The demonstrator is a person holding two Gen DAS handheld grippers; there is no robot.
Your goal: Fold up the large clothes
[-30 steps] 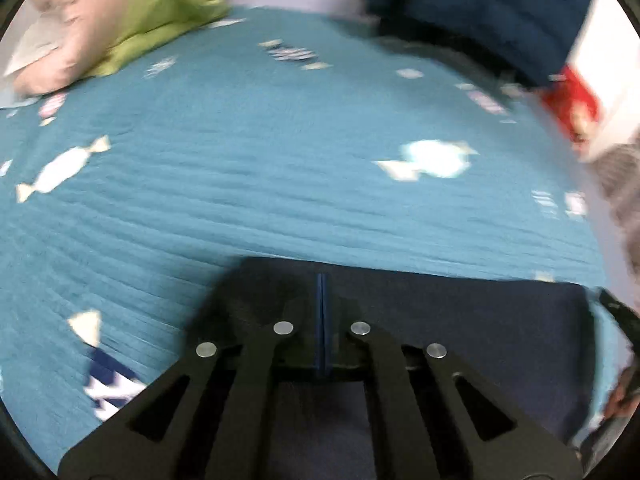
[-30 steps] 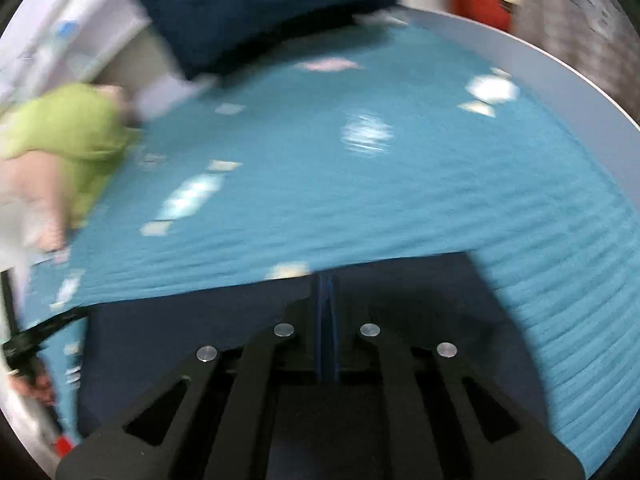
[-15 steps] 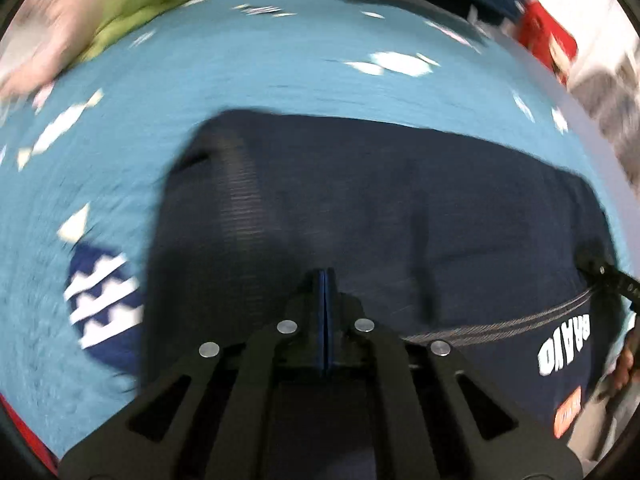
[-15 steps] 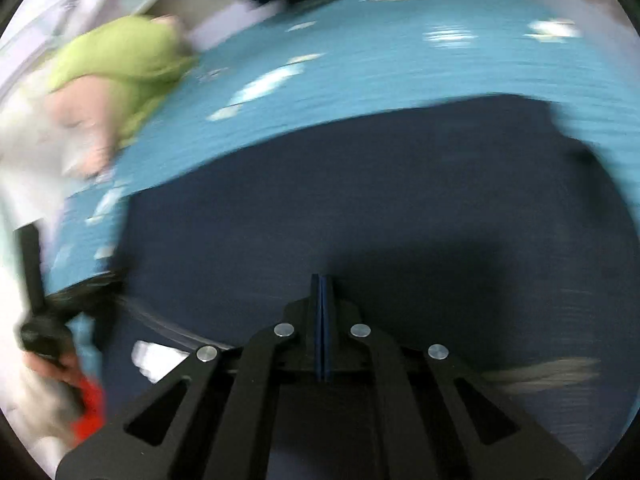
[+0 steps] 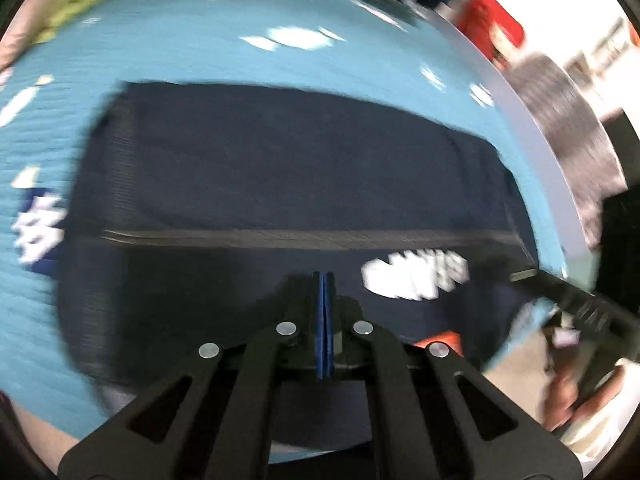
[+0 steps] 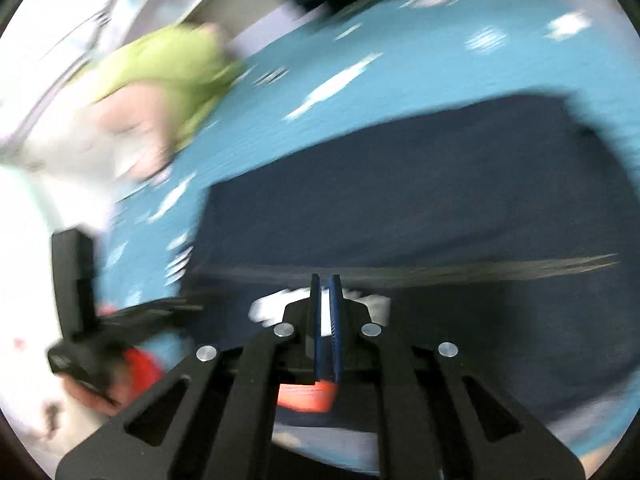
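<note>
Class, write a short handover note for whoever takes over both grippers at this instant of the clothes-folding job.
Left gripper: shut; whether any cloth is pinched, the blur hides.
Right gripper: a narrow gap between its pads, nothing clearly in it.
Navy garment: lies on the teal bedspread, one layer folded over, a grey seam running across, white lettering showing near the grippers.
Done: apparently one fold.
Left: further folds, then squaring up. Other clothes are piled at the far edge.
</note>
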